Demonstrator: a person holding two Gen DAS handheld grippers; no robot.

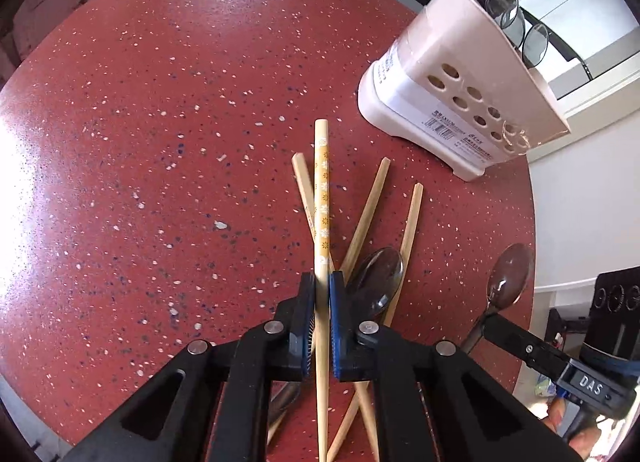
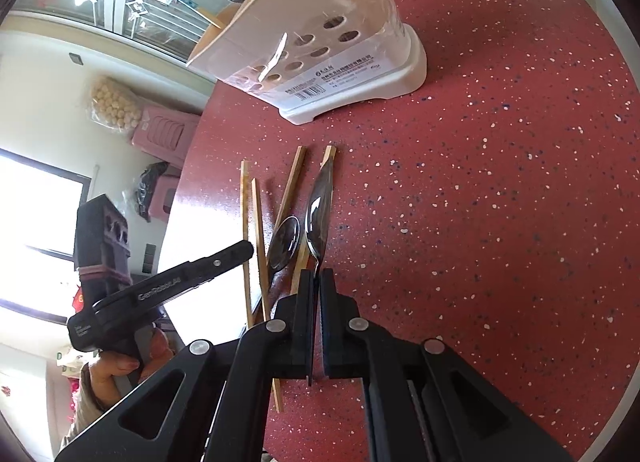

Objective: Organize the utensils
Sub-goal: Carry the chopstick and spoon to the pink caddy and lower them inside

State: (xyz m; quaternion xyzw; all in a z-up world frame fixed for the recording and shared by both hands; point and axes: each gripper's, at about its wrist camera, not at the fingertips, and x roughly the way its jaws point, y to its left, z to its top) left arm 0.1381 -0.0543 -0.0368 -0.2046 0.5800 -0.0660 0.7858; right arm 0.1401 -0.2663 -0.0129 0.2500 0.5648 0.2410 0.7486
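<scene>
Left gripper (image 1: 322,294) was clamped on a patterned chopstick (image 1: 321,198) near mid-length, above the loose sticks (image 1: 366,214) near the holder (image 1: 460,74); the right gripper (image 2: 318,282) was closed on a spoon (image 2: 318,214) at its neck. Both items were judged light and stiff, the chopstick prone to pivot, the spoon slippery. Red speckled table (image 1: 160,142) was hard and glossy, in a bright room.

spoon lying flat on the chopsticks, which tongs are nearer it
Left. The left tongs, shut on the patterned chopstick, sit right beside the lying spoon; the right tongs hold another spoon slightly farther off.
</scene>
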